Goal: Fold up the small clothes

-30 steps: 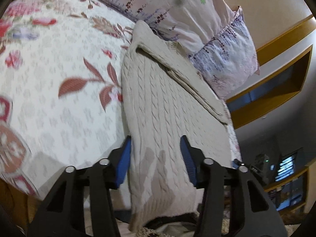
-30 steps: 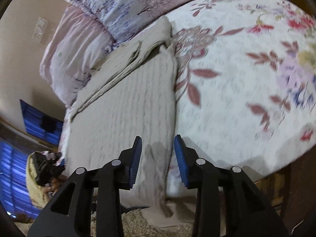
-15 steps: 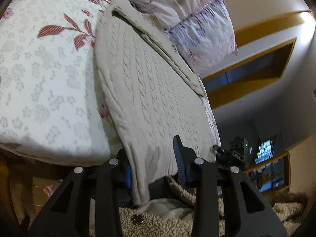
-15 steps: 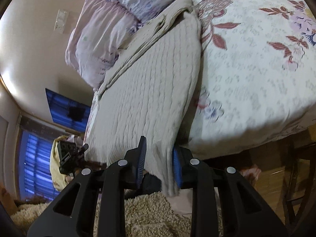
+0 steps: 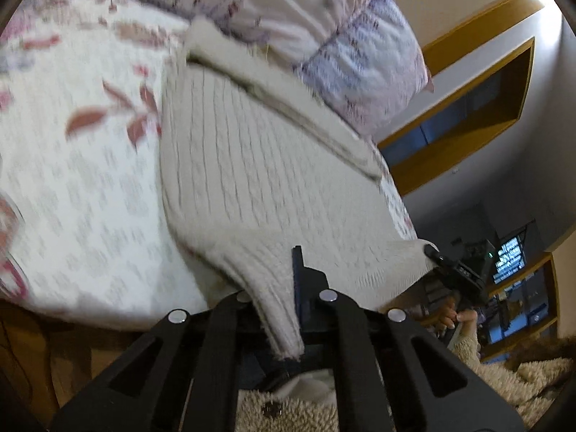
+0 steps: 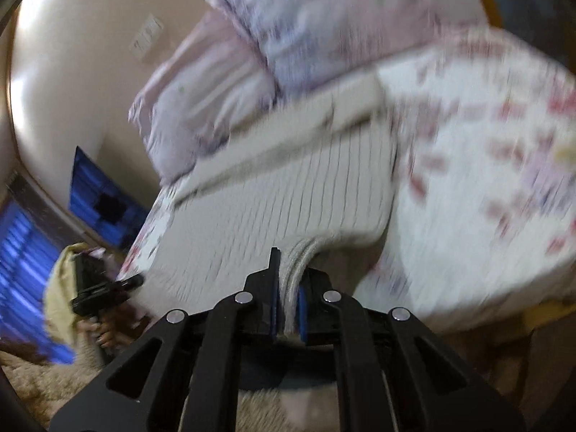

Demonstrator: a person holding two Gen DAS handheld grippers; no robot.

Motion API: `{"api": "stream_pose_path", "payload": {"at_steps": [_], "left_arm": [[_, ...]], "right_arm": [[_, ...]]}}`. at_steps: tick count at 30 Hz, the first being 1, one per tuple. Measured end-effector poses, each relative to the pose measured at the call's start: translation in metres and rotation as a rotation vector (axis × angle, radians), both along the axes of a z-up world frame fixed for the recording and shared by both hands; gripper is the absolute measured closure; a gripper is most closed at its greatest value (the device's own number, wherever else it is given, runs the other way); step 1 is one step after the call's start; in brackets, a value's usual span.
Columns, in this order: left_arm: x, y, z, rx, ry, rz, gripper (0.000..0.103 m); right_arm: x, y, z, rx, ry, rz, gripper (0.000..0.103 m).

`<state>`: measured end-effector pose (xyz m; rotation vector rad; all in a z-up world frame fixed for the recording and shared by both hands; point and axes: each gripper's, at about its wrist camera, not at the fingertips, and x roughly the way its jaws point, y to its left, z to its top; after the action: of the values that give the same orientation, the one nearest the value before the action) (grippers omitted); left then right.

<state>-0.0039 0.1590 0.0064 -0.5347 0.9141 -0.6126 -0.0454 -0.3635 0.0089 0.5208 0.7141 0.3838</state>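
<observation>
A cream cable-knit sweater (image 5: 259,165) lies on the flowered bedspread (image 5: 72,187), its far end by the pillows. My left gripper (image 5: 277,288) is shut on the sweater's near hem corner, which is lifted off the bed. In the right wrist view the sweater (image 6: 288,194) shows again, and my right gripper (image 6: 288,295) is shut on the other near hem corner, also lifted. The right gripper also shows in the left wrist view (image 5: 437,253), pinching the hem at the right. Both views are blurred by motion.
Pink and lilac pillows (image 5: 324,18) lie at the head of the bed, also in the right wrist view (image 6: 288,46). The bed's near edge drops to a wooden frame (image 5: 43,352). A wooden shelf (image 5: 468,108) is on the wall at right. A fleecy fabric (image 5: 295,410) lies below the grippers.
Both grippers have closed on the sweater's near hem corners and raised them off the bed edge. The hem that hung over the edge is now lifted.
</observation>
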Motion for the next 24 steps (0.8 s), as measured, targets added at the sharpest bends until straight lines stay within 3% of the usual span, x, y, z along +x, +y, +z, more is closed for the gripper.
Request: {"api": "stream_pose_path", "payload": {"at_steps": [5,13,18,24], "left_arm": [[0.013,0.007,0.026,0.032,-0.076,0.081,0.098],[0.043,-0.012,0.071,0.220,-0.242,0.179,0.098],[0.081,-0.022,0.094,0.267,-0.285,0.223,0.098],[0.138,-0.033,0.116,0.281,-0.303,0.261,0.098]], "right_arm": [[0.001,0.005,0.026,-0.133,-0.165,-0.100,0.095],[0.020,0.040,0.055,-0.457,-0.366,-0.194,0.095],[0.048,0.054,0.068,-0.598,-0.424,-0.230,0.095],[0.102,0.057,0.085,-0.660,-0.431,-0.267,0.095]]}}
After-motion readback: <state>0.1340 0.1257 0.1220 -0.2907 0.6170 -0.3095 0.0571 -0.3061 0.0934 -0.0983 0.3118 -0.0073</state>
